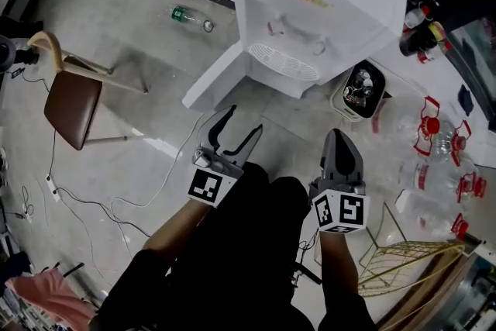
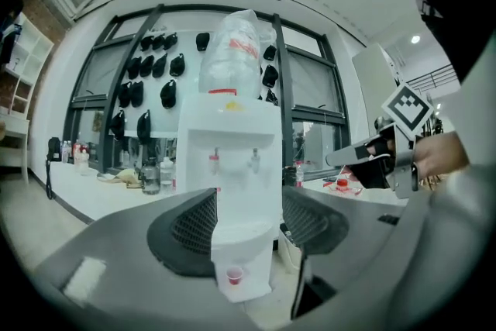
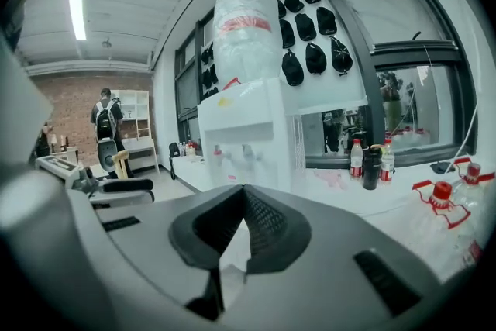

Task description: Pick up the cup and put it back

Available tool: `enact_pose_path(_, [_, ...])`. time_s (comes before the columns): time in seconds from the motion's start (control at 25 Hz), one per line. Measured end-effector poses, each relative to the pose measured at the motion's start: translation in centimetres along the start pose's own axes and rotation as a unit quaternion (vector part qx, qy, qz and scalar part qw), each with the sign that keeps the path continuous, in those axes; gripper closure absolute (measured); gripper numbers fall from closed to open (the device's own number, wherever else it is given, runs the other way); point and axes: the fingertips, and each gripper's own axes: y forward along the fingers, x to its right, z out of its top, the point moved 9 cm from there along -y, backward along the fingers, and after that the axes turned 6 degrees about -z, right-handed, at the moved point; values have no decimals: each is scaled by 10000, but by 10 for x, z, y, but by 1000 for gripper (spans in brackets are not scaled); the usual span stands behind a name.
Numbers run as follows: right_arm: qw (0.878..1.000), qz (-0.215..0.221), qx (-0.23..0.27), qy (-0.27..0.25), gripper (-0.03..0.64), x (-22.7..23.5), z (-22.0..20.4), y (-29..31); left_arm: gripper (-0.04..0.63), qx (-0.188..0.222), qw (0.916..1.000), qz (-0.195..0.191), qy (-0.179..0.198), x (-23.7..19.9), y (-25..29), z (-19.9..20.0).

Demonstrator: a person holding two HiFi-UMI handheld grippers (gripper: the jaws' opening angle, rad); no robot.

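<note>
Grey concrete floor spreads under both grippers in the head view. 1 white plastic water dispenser stands at 12 o'clock from them, and 1 clear upturned water jug sits on its top. 2 taps show on its front, 1 red and 1 pale.

1 small clear plastic cup with red in its bottom stands in the low recess at the foot of the dispenser, below the taps. It is upright, its long axis vertical and its mouth pointing up. Only the left gripper view shows it, low between that gripper's spread jaws and well apart from both.

The left gripper points toward the dispenser with its 2 fingers apart and nothing pressed between them. The right gripper, just beside it at 3 o'clock, has its 2 fingers closed together at the tips, with nothing between them.

1 brown-seated chair with a wooden back stands at 9 o'clock. 1 green plastic bottle lies on its side on the floor at 11 o'clock. 1 white bin holding rubbish sits at 1 o'clock, close to the dispenser's corner.
</note>
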Motion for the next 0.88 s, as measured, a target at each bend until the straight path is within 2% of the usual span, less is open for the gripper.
enact_pose_path(0.24, [9997, 123, 193, 3, 621, 10, -79, 39, 347, 79, 9997, -26, 229, -18, 27, -89])
enact_pose_path(0.4, [9995, 104, 284, -109, 621, 17, -120, 64, 347, -29, 9990, -256, 371, -29, 44, -131])
enact_pose_path(0.72, [9992, 99, 365, -132, 622, 15, -167, 86, 332, -413, 9966, -340, 632, -40, 82, -205])
enact_pose_path(0.88, [9994, 105, 309, -62, 621, 14, -184, 88, 316, -518, 9965, -406, 519, -44, 108, -232])
